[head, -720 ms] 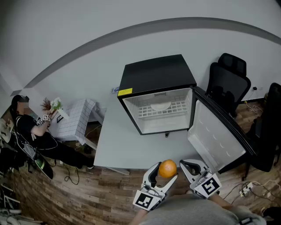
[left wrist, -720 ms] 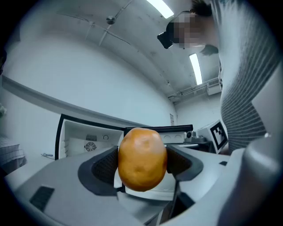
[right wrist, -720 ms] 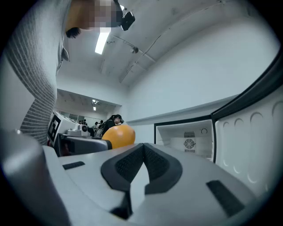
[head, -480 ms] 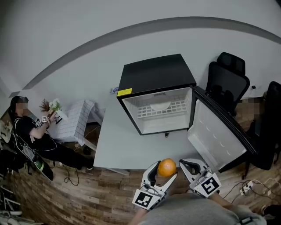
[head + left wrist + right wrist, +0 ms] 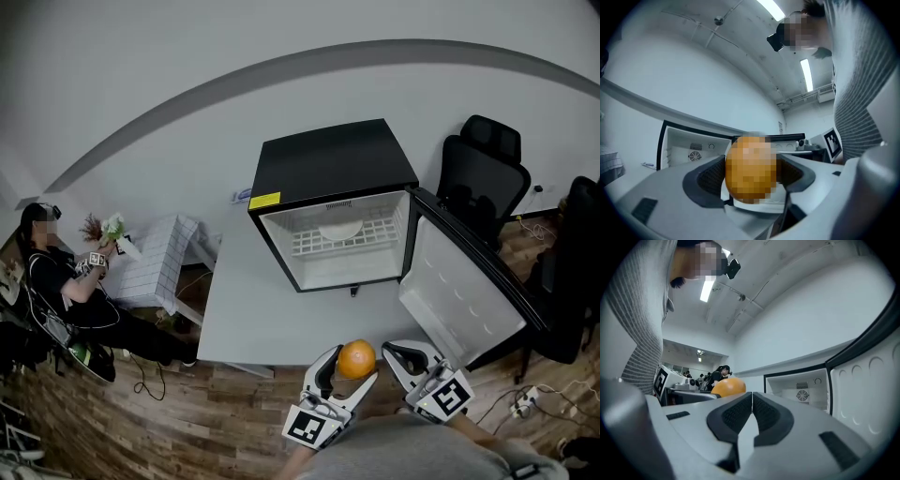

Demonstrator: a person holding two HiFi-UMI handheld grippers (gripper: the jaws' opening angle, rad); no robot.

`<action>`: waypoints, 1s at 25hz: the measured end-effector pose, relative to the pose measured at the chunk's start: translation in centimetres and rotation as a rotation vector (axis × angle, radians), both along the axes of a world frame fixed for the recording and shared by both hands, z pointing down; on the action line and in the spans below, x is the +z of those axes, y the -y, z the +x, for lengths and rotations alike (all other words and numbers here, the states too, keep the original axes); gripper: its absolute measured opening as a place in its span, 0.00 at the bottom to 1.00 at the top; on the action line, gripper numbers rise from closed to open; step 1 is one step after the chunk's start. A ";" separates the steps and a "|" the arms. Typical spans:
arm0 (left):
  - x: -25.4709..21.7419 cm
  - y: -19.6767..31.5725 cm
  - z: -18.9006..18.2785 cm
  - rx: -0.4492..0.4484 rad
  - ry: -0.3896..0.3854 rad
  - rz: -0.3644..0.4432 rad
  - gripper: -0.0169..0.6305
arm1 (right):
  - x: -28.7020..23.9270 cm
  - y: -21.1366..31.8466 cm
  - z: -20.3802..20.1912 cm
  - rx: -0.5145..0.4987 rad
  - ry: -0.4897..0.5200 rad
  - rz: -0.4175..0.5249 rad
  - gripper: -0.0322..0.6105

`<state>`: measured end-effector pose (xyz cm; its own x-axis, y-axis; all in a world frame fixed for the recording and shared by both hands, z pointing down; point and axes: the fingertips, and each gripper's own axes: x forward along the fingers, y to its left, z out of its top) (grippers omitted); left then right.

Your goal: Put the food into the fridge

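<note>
Office chair (image 5: pixel 483 178) behind open fridge door (image 5: pixel 459 292)

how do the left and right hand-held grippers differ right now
Jaws: the left hand-held gripper has its jaws wide apart, while the right hand-held gripper has its jaws pressed together.
Load: the left hand-held gripper clamps an orange between its pads. The right hand-held gripper holds nothing.
Shared: both are held close to the person's body, side by side, and point toward the open fridge.
</note>
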<state>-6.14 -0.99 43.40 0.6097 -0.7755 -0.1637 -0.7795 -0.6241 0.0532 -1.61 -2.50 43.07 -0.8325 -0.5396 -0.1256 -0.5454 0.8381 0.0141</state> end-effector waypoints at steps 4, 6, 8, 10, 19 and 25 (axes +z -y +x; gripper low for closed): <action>0.0 0.0 -0.1 -0.003 -0.001 0.002 0.57 | 0.0 0.1 0.0 0.000 0.005 0.003 0.07; 0.0 0.0 -0.1 -0.002 0.001 0.001 0.57 | -0.1 0.1 0.0 0.001 0.006 0.007 0.07; 0.0 0.0 0.0 0.001 0.001 0.001 0.57 | -0.1 0.1 0.0 0.004 0.005 0.008 0.07; 0.0 0.1 0.1 0.006 0.000 -0.003 0.57 | -0.1 0.2 0.1 0.007 0.006 0.004 0.07; 0.8 1.9 -1.6 -0.021 0.049 -0.027 0.57 | -0.1 0.5 0.8 0.022 0.018 -0.008 0.07; 0.5 4.3 -2.4 -0.032 0.101 -0.008 0.57 | 0.3 0.8 1.2 0.032 0.013 -0.016 0.07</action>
